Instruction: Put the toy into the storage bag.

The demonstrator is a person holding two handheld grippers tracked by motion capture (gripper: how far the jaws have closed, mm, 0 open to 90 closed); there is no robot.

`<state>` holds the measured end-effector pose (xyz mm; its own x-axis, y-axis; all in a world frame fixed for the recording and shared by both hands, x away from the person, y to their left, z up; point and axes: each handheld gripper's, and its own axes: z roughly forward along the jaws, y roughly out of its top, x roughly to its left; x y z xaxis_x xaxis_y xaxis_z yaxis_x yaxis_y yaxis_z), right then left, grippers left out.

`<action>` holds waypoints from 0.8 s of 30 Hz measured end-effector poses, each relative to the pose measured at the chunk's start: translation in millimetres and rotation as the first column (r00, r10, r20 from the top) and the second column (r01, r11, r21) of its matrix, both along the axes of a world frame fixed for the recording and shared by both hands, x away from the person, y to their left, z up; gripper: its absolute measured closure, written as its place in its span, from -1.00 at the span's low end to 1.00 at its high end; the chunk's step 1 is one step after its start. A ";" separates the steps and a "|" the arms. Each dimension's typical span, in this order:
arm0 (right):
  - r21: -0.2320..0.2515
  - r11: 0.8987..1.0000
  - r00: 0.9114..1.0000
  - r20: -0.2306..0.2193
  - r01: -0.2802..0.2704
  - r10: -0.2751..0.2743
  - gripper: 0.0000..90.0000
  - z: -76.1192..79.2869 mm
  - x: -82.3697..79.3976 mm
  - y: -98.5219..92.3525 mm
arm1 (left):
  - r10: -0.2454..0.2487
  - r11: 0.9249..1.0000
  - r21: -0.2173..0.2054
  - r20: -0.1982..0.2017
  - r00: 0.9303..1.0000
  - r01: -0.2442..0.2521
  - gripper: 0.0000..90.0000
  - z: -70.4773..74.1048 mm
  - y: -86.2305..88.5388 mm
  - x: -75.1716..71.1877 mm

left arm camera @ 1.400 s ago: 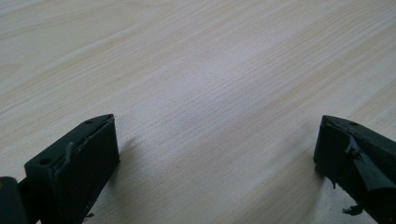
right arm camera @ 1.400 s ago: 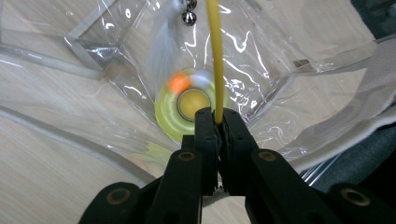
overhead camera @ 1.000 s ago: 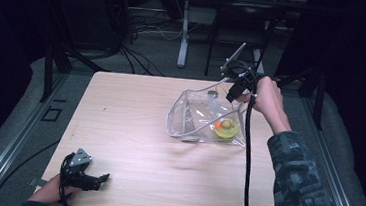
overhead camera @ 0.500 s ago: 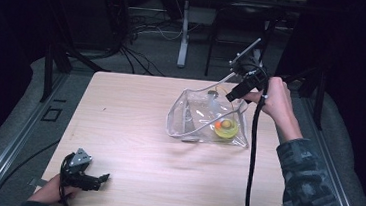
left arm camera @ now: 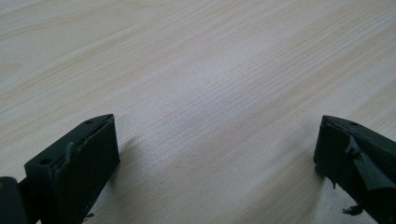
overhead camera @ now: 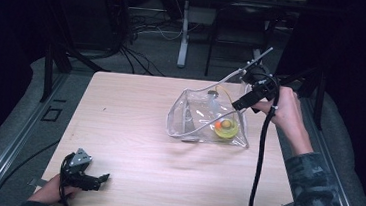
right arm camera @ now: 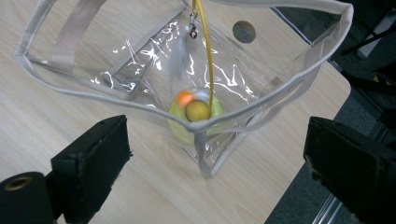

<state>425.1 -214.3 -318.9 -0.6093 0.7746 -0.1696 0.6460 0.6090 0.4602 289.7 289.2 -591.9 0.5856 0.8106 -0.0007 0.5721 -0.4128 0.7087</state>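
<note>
A clear plastic bag (overhead camera: 195,116) with grey trim stands open at the table's right middle. Inside lies a yellow-green round toy (overhead camera: 226,129) with an orange and a yellow ball. In the right gripper view the bag's rim (right arm camera: 140,103) is below me, with the toy (right arm camera: 196,112), a thin yellow wand (right arm camera: 208,56) and a grey feather (right arm camera: 176,63) inside. My right gripper (overhead camera: 237,105) hovers above the bag's right side; its jaws have just been opening and hold nothing. My left gripper (overhead camera: 102,179) rests open at the front left, with bare wood between its jaws (left arm camera: 217,135).
The wooden table (overhead camera: 133,129) ends close to the right of the bag, where dark floor begins. A small grey round disc (right arm camera: 244,31) lies behind the bag. Cables and a stand foot (overhead camera: 181,57) are on the floor beyond the far edge.
My right gripper has drawn back to the right and slightly up from the bag's top, and its jaws have spread wide. The left gripper has kept still.
</note>
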 end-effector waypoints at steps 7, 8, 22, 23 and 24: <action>-0.001 1.000 1.000 -0.003 0.006 -0.006 -0.89 -13.0 -15.8 -12.5 | 0.001 1.000 -0.001 0.000 1.000 -0.001 -1.00 -0.1 -0.1 0.0; -0.001 1.000 1.000 -0.003 0.006 -0.006 -0.89 -13.0 -15.8 -12.5 | 0.001 1.000 -0.001 0.000 1.000 -0.001 -1.00 -0.1 -0.1 0.0; 0.011 0.999 0.998 -0.060 0.035 -0.035 -0.94 -67.3 -40.6 -30.5 | 0.006 1.000 -0.002 0.006 1.000 -0.006 -1.00 -0.5 -0.4 0.0; 0.023 0.999 0.997 -0.066 0.042 -0.040 -0.94 -72.6 -42.3 -32.3 | 0.005 1.000 -0.001 0.006 1.000 -0.005 -1.00 -0.5 -0.4 0.0; 0.035 0.998 0.996 -0.074 0.046 -0.044 -0.94 -77.8 -43.9 -34.5 | 0.004 1.000 0.000 0.005 1.000 -0.004 -1.00 -0.4 -0.2 0.0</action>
<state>381.2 -248.8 -396.8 -0.5834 0.8064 -0.0971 0.7050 0.5621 0.4324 289.8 288.9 -592.3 0.5827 0.8127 0.0026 0.5697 -0.4108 0.7118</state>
